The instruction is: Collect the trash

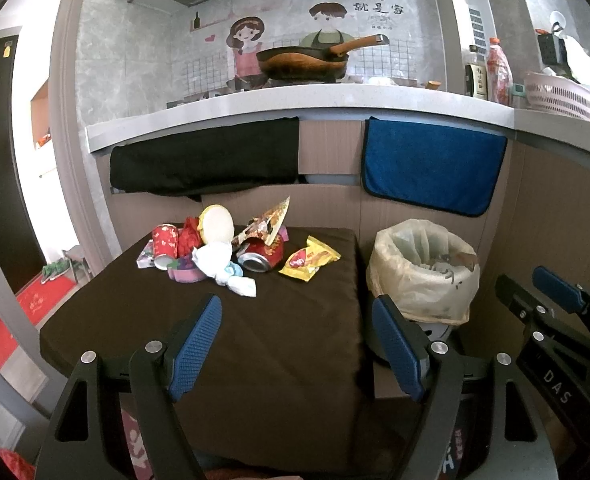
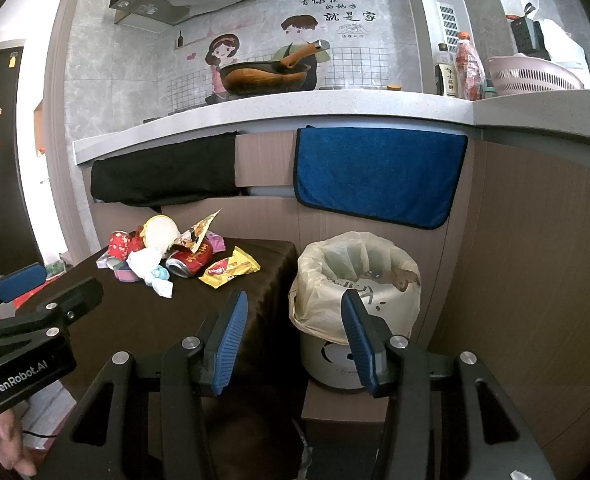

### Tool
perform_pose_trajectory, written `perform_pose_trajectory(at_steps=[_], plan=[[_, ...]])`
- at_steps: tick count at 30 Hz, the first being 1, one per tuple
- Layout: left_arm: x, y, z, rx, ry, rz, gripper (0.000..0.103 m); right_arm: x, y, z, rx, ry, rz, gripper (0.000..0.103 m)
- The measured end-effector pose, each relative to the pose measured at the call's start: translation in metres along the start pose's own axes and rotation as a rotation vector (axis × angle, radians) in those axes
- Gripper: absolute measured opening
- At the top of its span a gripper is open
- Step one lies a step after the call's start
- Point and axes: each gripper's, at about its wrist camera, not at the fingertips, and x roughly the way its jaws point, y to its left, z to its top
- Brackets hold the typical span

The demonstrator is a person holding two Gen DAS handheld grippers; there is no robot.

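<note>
Beyond the wide, empty left gripper (image 1: 297, 346), the trash pile (image 1: 231, 248) lies well apart on the table (image 1: 295, 360).

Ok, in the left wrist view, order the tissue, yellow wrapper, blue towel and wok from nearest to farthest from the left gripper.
1. tissue, table, near edge of the pile
2. yellow wrapper, right of the pile
3. blue towel, hanging below the counter
4. wok, on the counter

From the left gripper.
</note>
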Motion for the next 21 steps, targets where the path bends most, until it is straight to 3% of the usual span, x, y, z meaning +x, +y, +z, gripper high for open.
perform_pose_trajectory(at_steps=[21], plan=[[-0.0018,-0.0015,0.0028,0.002,-0.009,0.001,0.078,0.0004,0.0,0.0001,0.0,0.0,-0.001,0.046]])
